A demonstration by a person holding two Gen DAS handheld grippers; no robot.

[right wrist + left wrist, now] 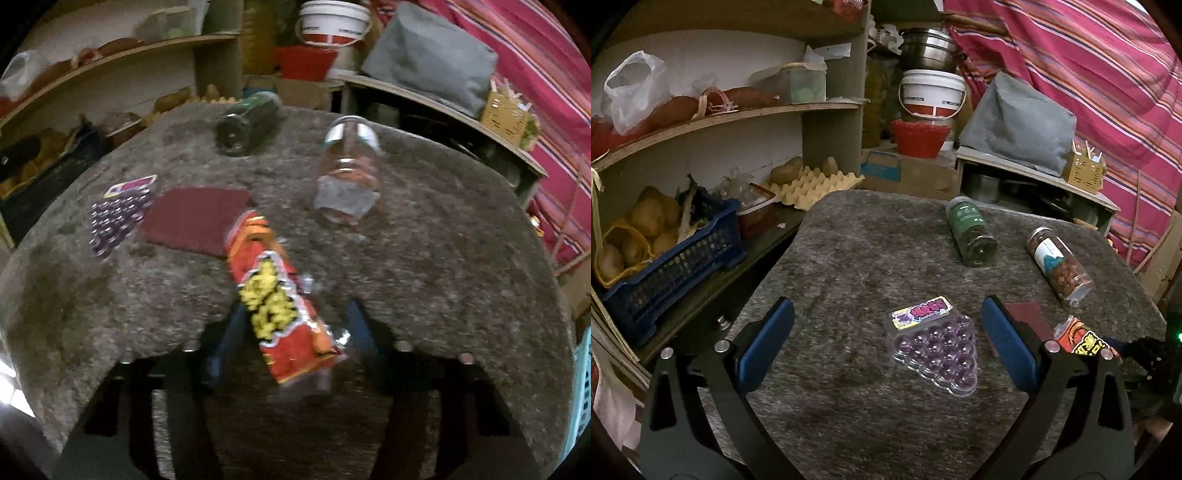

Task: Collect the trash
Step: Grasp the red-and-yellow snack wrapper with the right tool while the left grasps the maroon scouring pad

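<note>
A purple blister pack [932, 343] lies on the grey felt table [849, 258], between the wide-open blue pads of my left gripper [886, 343], which hovers above it, empty. A green-label jar [971, 230] and a brown-filled jar [1058, 266] lie on their sides further back. In the right wrist view, my right gripper [295, 328] straddles a red and yellow snack wrapper [277, 295], which sticks out forward between the blue pads; the view is blurred. A dark red pad [192, 221], the blister pack [118, 218] and both jars [247, 122] [347, 173] lie beyond.
Wooden shelves [738, 114] at left hold a blue crate of potatoes [665, 254], an egg tray [816, 182] and bags. Buckets and a red basket [919, 136] stand behind the table. A low shelf with a grey bundle [1019, 122] is at back right. A striped pink cloth [1089, 74] hangs at right.
</note>
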